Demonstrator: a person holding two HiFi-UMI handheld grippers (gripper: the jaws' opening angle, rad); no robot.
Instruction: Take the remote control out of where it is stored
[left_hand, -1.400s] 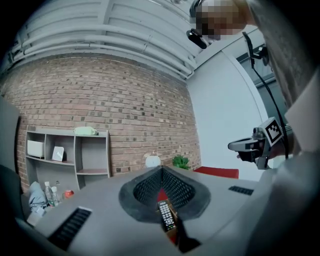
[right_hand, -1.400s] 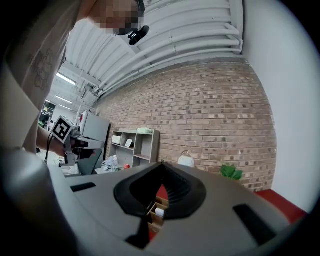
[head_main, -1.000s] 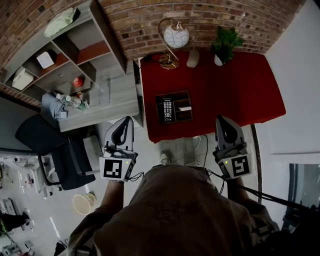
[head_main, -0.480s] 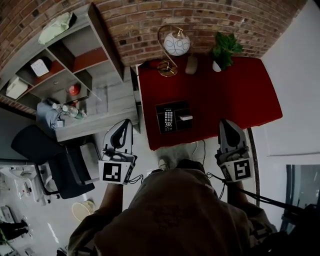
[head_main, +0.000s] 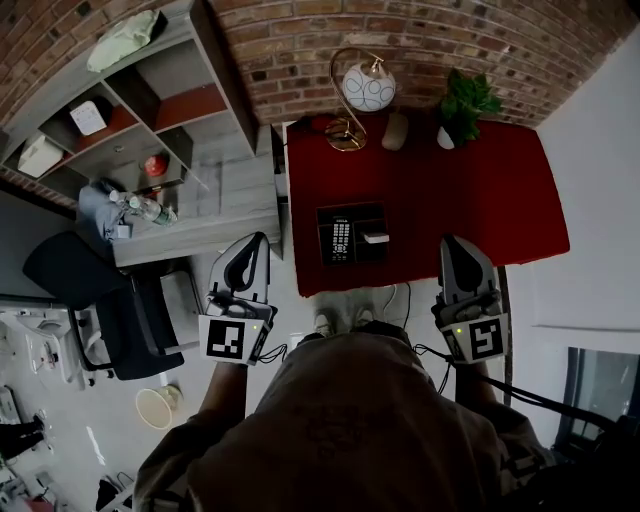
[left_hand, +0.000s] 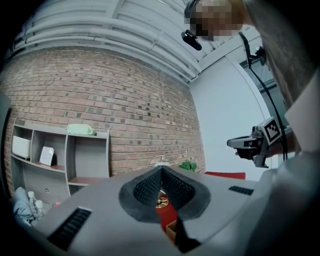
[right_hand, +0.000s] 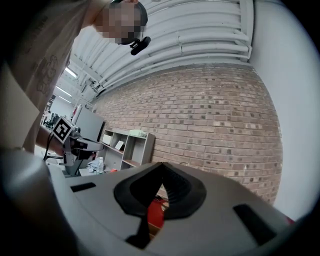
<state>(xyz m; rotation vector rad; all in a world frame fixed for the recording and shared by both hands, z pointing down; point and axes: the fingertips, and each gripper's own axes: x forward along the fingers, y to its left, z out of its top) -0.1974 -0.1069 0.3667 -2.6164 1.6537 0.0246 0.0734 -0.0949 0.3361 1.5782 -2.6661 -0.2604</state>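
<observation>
- Fingers (left_hand: 145, 189) of the left gripper (head_main: 256, 240) are clenched together, with nothing caught between them.
- Right gripper (head_main: 456, 242) fingers (right_hand: 179, 187) are likewise pressed shut and empty.
- Ahead of both sets of fingertips, between them and a little nearer the left ones, the remote control (head_main: 339, 238) lies in the left compartment of a dark box (head_main: 352, 208) on the red table (head_main: 470, 190), well apart from both.
- Beyond the box, farther from the fingertips, a lamp (head_main: 366, 88) and a plant (head_main: 468, 98) stand by the brick wall (head_main: 300, 50).
</observation>
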